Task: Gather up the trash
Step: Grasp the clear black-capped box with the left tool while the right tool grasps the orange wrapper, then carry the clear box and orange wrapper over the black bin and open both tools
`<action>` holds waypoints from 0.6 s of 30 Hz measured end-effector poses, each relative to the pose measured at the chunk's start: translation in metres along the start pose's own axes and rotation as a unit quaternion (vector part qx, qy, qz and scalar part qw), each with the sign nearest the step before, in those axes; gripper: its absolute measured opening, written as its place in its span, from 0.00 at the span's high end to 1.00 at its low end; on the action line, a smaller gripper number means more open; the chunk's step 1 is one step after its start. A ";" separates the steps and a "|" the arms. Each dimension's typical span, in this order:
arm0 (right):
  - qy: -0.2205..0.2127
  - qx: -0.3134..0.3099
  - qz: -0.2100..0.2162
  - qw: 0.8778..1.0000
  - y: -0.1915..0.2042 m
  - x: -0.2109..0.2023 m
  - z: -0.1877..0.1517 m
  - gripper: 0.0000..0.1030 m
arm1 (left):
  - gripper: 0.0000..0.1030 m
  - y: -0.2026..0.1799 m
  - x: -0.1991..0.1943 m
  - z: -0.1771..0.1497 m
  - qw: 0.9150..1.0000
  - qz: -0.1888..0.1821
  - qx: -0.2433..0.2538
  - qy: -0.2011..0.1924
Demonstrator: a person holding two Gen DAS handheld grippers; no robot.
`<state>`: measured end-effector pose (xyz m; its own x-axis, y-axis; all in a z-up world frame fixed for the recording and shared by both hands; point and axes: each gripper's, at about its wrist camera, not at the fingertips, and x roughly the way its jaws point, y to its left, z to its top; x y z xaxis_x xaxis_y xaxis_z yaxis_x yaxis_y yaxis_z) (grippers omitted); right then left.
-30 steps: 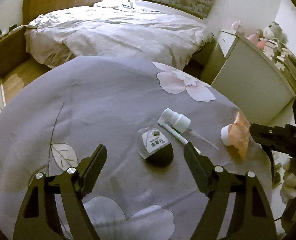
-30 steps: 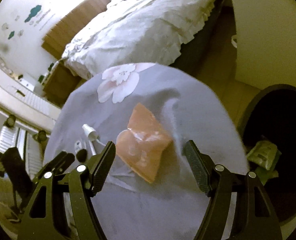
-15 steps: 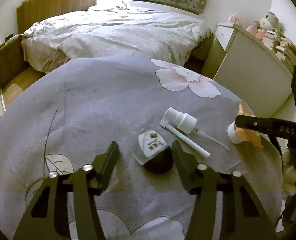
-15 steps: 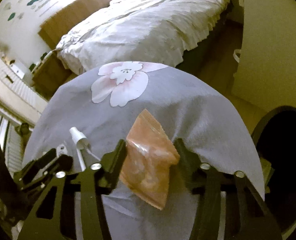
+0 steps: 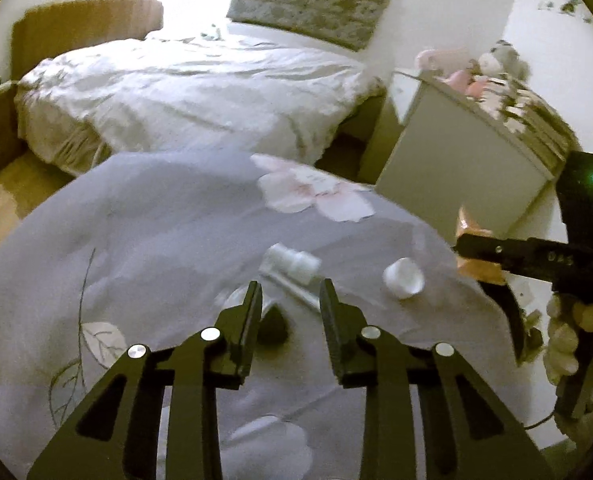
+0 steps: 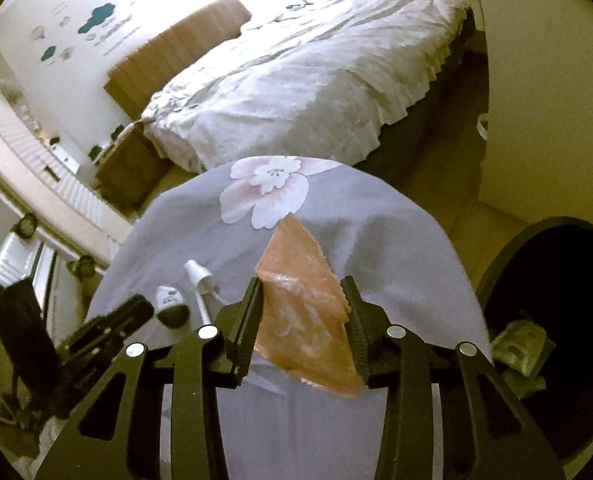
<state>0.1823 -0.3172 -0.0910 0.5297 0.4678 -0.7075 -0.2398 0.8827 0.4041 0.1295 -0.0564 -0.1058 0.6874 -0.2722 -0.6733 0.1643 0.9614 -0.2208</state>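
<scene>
My left gripper is blurring and hiding the small bottle, grasp unclear; my right gripper is clenching the orange wrapper near the table edge.

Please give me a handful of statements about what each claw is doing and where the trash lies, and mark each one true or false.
1. The right claw grips an orange wrapper. True.
2. The white cap sits inside the bin. False: it lies on the grey flowered cloth, right of the spray pump.
3. The left claw has its fingers around a small dark-bottomed bottle, but they look short of clamped on it. True.
4. The black bin is empty. False: green packaging already lies in it.
5. The orange wrapper rests flat on the bed. False: it is pinched upright between the right claw's fingers above the cloth.
</scene>
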 end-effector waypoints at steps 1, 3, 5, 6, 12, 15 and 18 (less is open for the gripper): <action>-0.002 0.001 0.001 1.000 -0.002 -0.006 -0.001 0.61 | 0.70 -0.003 -0.001 0.001 1.000 0.000 0.003 -0.001; -0.005 0.002 0.002 1.000 -0.005 -0.014 -0.004 0.61 | 0.70 -0.003 -0.001 0.001 1.000 0.001 0.002 0.001; -0.007 0.002 0.004 1.000 -0.009 -0.023 -0.007 0.61 | 0.73 -0.002 -0.002 -0.001 1.000 -0.005 -0.004 0.005; -0.007 0.002 0.004 1.000 -0.010 -0.025 -0.008 0.61 | 0.73 -0.004 -0.003 -0.002 1.000 -0.008 -0.004 0.005; -0.009 0.007 0.002 1.000 -0.023 -0.040 -0.015 0.61 | 0.70 -0.005 -0.003 -0.005 1.000 0.027 0.004 0.007; -0.011 0.010 0.007 1.000 -0.026 -0.045 -0.020 0.61 | 0.47 0.015 0.012 -0.012 0.997 0.064 -0.026 0.028; -0.008 0.010 0.011 1.000 -0.027 -0.045 -0.025 0.61 | 0.39 0.017 0.021 -0.016 0.996 0.071 -0.019 0.043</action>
<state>0.1446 -0.3611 -0.0851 0.5370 0.4860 -0.6895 -0.2355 0.8713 0.4306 0.1359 -0.0460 -0.1350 0.6378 -0.1369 -0.7579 0.0417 0.9888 -0.1435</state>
